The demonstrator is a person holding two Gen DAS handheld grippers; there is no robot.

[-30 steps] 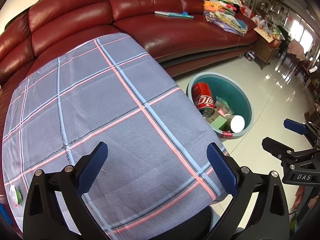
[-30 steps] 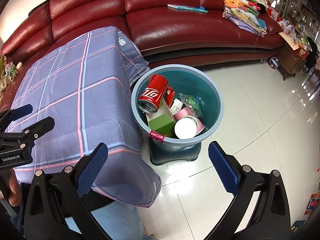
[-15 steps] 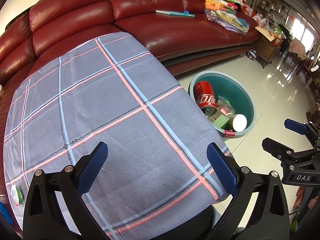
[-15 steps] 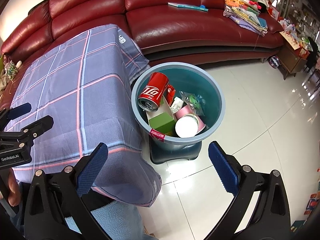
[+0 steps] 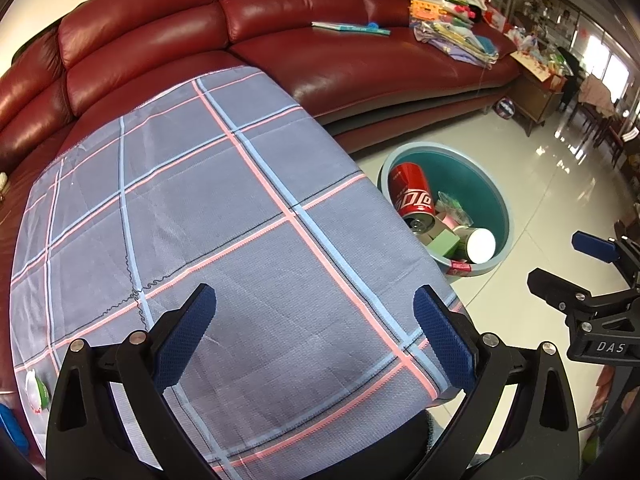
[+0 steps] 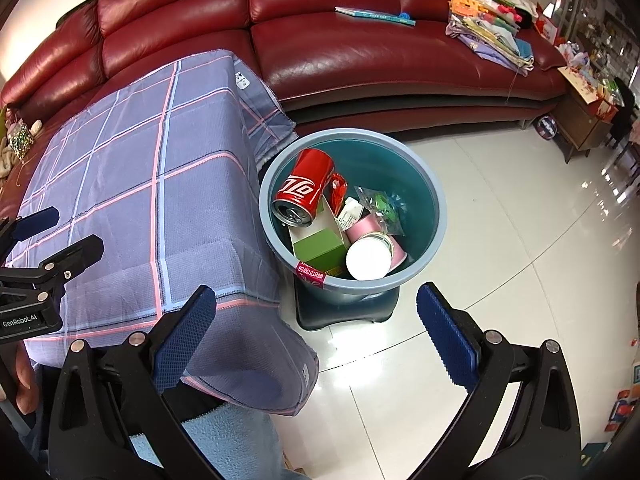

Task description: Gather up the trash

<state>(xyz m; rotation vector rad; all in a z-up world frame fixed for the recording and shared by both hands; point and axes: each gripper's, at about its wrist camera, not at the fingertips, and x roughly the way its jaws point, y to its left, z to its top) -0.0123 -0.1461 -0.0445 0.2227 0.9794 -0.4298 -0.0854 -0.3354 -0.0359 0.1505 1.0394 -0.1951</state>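
A teal bin (image 6: pixel 434 216) stands on the floor beside the cloth-covered table. Inside lie a red soda can (image 6: pixel 304 194), a green box (image 6: pixel 320 245), a pink paper cup (image 6: pixel 370 254) and plastic wrappers (image 6: pixel 382 204). The bin (image 5: pixel 498 204) and its can (image 5: pixel 412 196) also show in the left wrist view. My left gripper (image 5: pixel 316 334) hovers open over the plaid tablecloth (image 5: pixel 200 216), with nothing between its fingers. My right gripper (image 6: pixel 316 336) hangs open above the floor, in front of the bin. A small white and green piece (image 5: pixel 36 394) lies at the table's left edge.
A red leather sofa (image 6: pixel 360 52) curves behind the table and bin, with a book (image 6: pixel 374 16) and a pile of papers and cloth (image 6: pixel 490 36) on its seat. The glossy tiled floor (image 6: pixel 520 264) spreads to the right. A wooden cabinet (image 6: pixel 584 116) stands far right.
The left wrist view has drifted slightly, so the bin sits a little further right and lower in it. The right gripper has hardly moved. Both stay open.
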